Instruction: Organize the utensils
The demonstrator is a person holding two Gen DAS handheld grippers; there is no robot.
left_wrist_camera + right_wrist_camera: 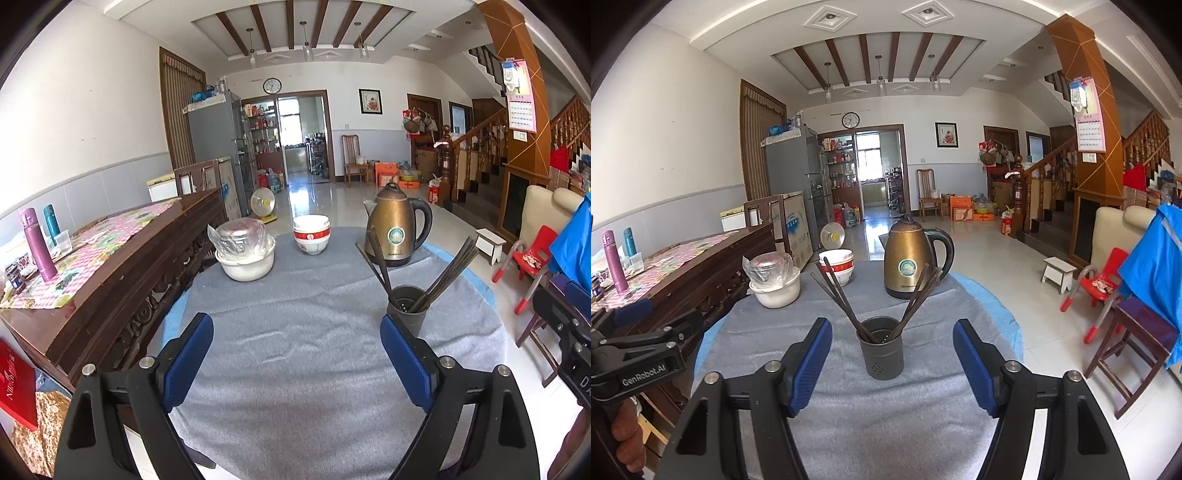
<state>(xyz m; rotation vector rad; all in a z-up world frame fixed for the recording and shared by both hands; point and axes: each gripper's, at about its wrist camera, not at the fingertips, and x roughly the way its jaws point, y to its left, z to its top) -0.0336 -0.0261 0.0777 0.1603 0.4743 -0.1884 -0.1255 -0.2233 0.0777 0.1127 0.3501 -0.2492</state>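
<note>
The left hand-held gripper [297, 354] is hovering above the grey cloth [295, 332] covering the tabletop [476, 280], its blue pads spread wide with nothing between them. Just beyond its right finger, a dark utensil holder [406, 310] is standing upright, with dark chopsticks [443, 277] leaning out to both sides. Behind it a bronze kettle [395, 232] is sitting at the far edge. Stacked bowls [311, 233] and a white pot [245, 254] are resting further left. The right hand-held gripper [569, 332] is showing at the right edge.
</note>
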